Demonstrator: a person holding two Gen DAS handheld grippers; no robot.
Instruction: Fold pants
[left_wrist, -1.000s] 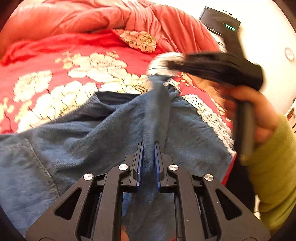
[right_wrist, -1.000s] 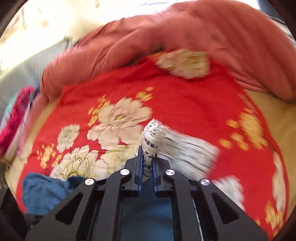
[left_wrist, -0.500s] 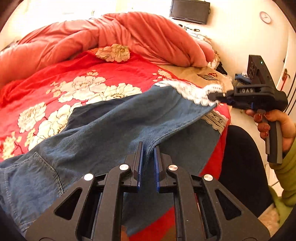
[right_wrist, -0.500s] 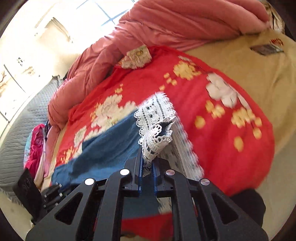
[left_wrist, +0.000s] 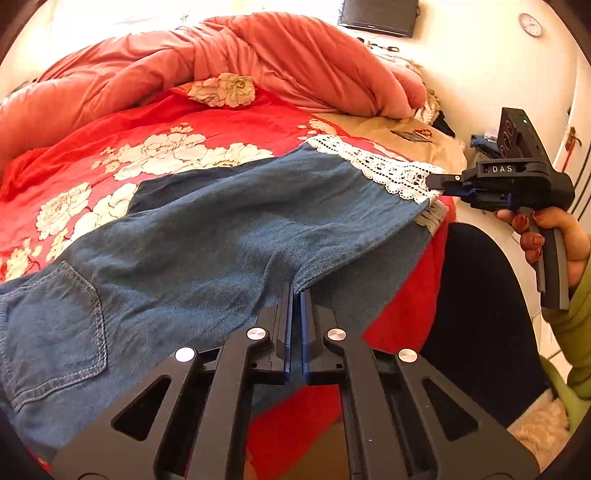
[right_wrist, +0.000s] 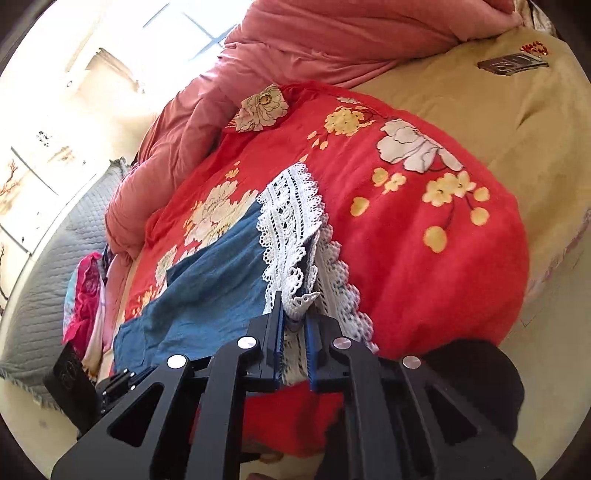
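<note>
Two grippers pinch one pair of blue denim pants, which lies spread across a red floral blanket on the bed. From the left wrist view, the left gripper at 6 o'clock has its jaws pressed together on a fold of the denim near the crotch seam, while the right gripper at 3 o'clock, held in the right hand, clamps the white lace hem of the upper leg and draws it taut just past the mattress edge. Only this view shows the back pocket at 8 o'clock, a wall clock at 1 o'clock and the heaped salmon duvet along 12 o'clock. From the right wrist view, the right gripper at 6 o'clock nips the bunched lace hem, with a second lace hem lying flat beneath it. Only here appear the left gripper's black body at 8 o'clock, a grey quilted cover at 9 o'clock, and bare tan bedsheet from 1 to 3 o'clock, open ground beyond the blanket's rounded edge.
</note>
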